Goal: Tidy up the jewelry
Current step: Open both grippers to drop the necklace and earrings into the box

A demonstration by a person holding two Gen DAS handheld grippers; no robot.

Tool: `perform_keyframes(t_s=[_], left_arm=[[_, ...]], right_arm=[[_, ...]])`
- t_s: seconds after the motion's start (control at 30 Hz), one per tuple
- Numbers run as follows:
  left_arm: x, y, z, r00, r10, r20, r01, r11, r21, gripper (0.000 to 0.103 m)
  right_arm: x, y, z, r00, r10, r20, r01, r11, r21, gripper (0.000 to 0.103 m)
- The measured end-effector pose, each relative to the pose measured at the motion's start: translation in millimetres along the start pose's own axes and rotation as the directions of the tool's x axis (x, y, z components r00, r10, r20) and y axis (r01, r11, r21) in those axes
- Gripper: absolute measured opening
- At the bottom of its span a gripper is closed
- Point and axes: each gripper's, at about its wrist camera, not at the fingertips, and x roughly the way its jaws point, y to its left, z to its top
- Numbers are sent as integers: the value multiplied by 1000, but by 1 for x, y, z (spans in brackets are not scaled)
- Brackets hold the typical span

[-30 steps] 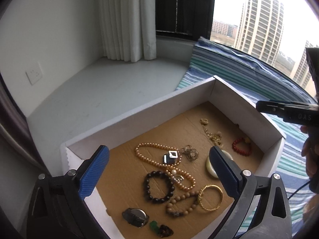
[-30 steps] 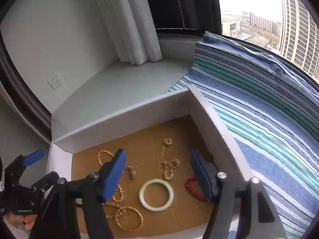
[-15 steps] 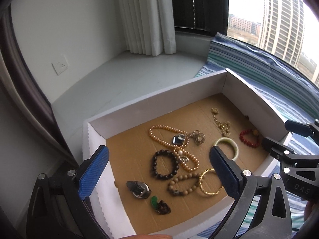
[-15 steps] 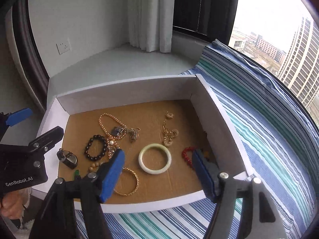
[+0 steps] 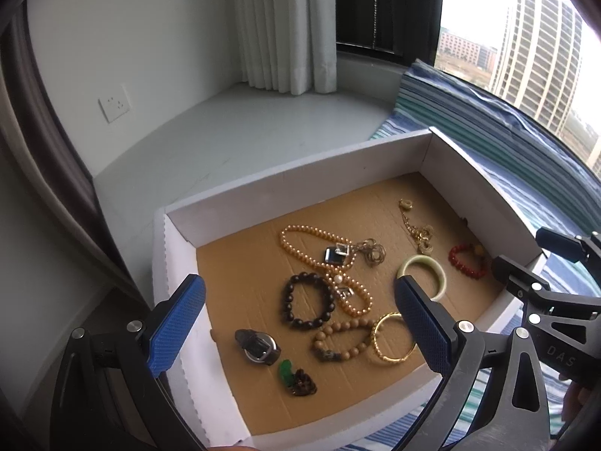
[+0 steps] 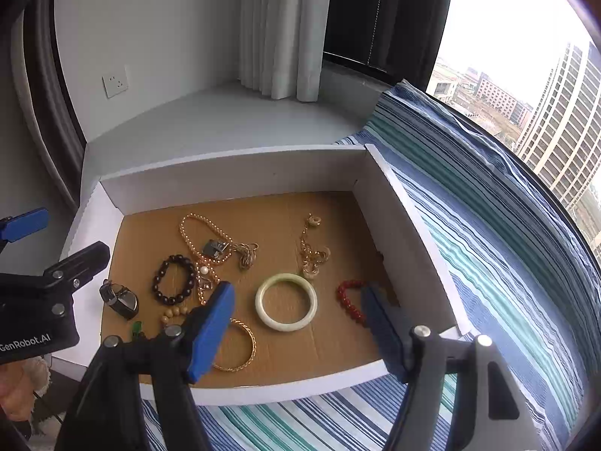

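Observation:
A shallow white box [image 5: 300, 188] [image 6: 233, 176] with a cardboard floor holds loose jewelry. In it lie a pearl necklace [image 5: 300, 231], a dark bead bracelet [image 5: 289, 300], a tan bead bracelet [image 5: 338, 329], a gold bangle [image 6: 251, 342], a jade bangle [image 6: 259, 300], a red bead bracelet [image 6: 343, 297], a gold chain [image 6: 311, 255], a watch [image 5: 257, 345] and a green pendant [image 5: 287, 372]. My left gripper [image 5: 298, 285] hovers open over the box's near left side. Over the near right edge my right gripper [image 6: 297, 291] is open. Neither holds anything.
The box rests on a blue and green striped cloth [image 6: 488, 244] beside a white window ledge [image 5: 225, 131]. White curtains [image 5: 285, 26] and a wall socket [image 5: 114, 104] stand behind. A person's hand [image 6: 15, 387] shows at the lower left of the right wrist view.
Both grippers have drawn back from the box and rolled, so the whole box now shows. The right one moved more. Since half a second ago both are almost still.

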Motion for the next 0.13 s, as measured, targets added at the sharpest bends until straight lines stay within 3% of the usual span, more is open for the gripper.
perform_keyframes(t_s=[0.13], left_arm=[[-5, -2, -3, 1000, 19, 19, -19, 1000, 10, 100]], right_arm=[[-1, 3, 0, 1000, 8, 7, -8, 1000, 0, 71]])
